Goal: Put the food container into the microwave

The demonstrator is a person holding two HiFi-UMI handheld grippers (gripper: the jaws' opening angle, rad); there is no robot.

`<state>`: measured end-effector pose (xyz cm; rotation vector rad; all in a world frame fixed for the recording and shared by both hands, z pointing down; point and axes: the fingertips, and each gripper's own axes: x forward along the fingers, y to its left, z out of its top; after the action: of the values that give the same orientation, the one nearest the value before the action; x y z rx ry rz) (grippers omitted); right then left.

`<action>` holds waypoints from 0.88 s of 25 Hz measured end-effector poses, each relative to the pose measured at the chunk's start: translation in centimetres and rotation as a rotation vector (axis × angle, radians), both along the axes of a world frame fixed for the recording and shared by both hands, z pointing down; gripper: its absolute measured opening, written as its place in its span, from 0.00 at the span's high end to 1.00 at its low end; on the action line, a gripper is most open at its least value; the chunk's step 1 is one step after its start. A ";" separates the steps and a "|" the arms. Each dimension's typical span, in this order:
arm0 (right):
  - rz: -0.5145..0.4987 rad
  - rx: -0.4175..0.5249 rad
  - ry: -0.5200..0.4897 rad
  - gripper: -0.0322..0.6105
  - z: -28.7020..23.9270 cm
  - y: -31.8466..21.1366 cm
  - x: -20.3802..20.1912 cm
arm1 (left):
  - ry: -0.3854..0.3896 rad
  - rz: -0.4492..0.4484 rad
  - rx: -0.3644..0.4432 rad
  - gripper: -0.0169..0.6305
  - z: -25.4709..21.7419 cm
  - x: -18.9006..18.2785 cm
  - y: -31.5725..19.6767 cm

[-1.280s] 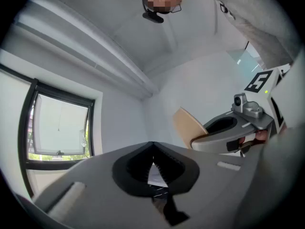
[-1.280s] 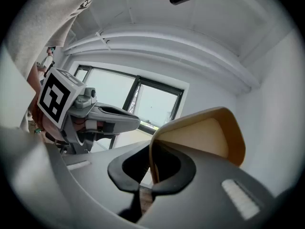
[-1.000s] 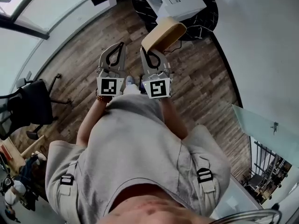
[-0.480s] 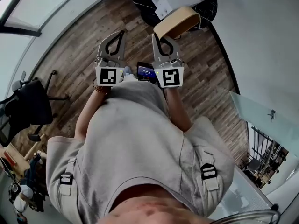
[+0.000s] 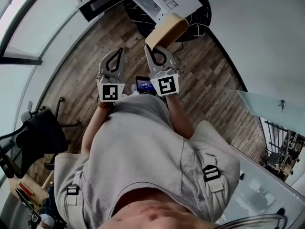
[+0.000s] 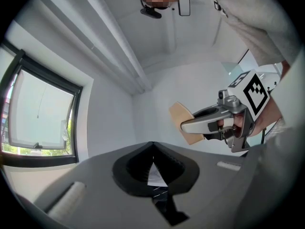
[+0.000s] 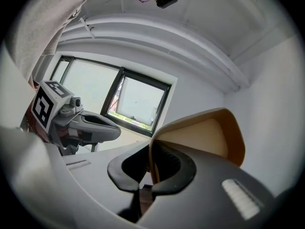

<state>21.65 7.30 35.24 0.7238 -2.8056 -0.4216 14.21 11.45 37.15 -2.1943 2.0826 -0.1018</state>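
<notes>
A tan food container (image 5: 167,30) is held out in front of the person with my right gripper (image 5: 153,49) shut on its rim. In the right gripper view the container (image 7: 205,137) fills the right side, its thin wall pinched between the black pads of the right gripper (image 7: 151,149). My left gripper (image 5: 116,51) hangs beside it, shut and empty; its tips meet in the left gripper view (image 6: 152,144), where the container (image 6: 183,123) shows at the right. A white box-shaped appliance (image 5: 164,1), apparently the microwave, stands ahead on a dark round table.
A long black panel (image 5: 102,5) lies left of the white appliance. A phone (image 5: 144,85) with a lit screen sits between the two hands. An office chair (image 5: 40,132) stands at the left on the wooden floor (image 5: 71,70). A glass panel (image 5: 271,113) is at the right.
The chair and floor have slid down the head view, and the black panel shows more fully. Both grippers have moved along with the person. The right gripper's hold on the container is unchanged.
</notes>
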 end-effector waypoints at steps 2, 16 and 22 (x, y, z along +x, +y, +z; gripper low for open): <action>0.006 -0.002 -0.004 0.91 -0.1 0.2 -1.0 | 0.008 0.007 -0.012 0.98 0.1 -0.8 0.2; 0.066 0.017 0.052 0.91 0.4 1.2 -6.8 | 0.047 0.015 0.000 0.98 0.8 -8.2 2.4; 0.144 0.011 0.079 0.91 0.9 -1.6 -6.8 | 0.050 0.050 0.005 0.98 0.9 -10.1 0.2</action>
<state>14.81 5.68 36.15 0.8852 -2.6587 -0.4297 4.13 11.69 38.09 -2.2675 2.0486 -0.0368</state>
